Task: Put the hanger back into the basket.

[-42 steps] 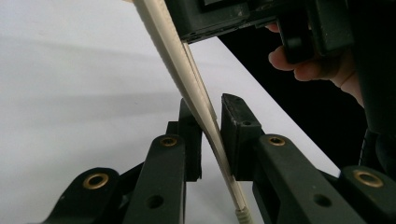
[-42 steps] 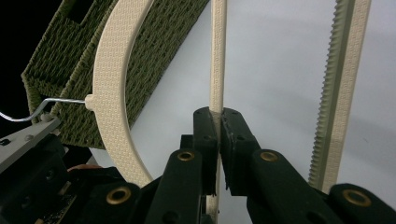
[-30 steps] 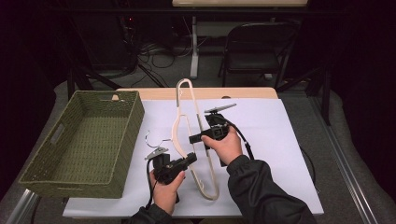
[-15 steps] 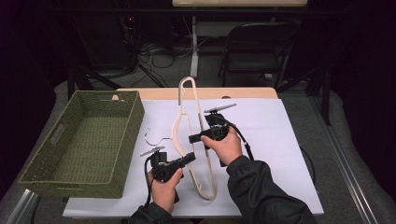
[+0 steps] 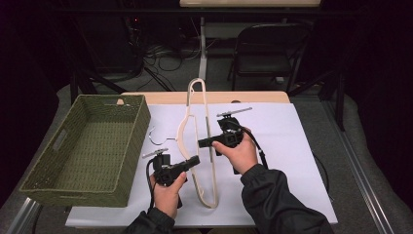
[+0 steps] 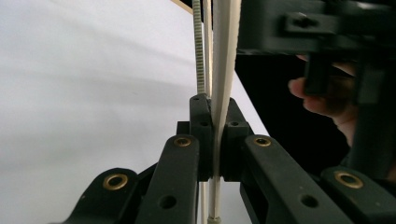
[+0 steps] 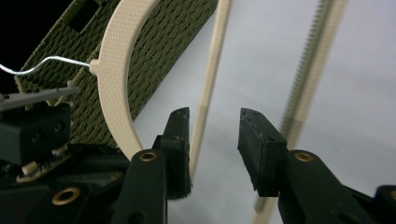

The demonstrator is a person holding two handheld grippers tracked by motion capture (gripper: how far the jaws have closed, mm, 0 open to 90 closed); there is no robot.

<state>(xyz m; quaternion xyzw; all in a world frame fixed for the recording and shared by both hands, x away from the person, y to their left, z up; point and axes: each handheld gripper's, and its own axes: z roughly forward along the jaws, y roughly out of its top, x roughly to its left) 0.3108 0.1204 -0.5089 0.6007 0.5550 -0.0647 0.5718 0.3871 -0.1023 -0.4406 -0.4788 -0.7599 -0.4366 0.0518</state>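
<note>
Seen from above: cream clothes hanger (image 5: 197, 146) lying lengthwise down the middle of the white-covered table (image 5: 292, 146), its wire hook (image 5: 157, 139) pointing toward the green woven basket (image 5: 87, 146) at the left edge. Left gripper (image 5: 194, 161) clamped on the hanger's near-left arm; right gripper (image 5: 203, 143) reaching in from the right.

Left gripper view: jaws closed tight on the thin cream hanger (image 6: 219, 93), a hand (image 6: 327, 105) beyond.

Right gripper view: jaws parted around a hanger bar (image 7: 208, 93), not pinching it; basket (image 7: 163, 37) behind.
</note>
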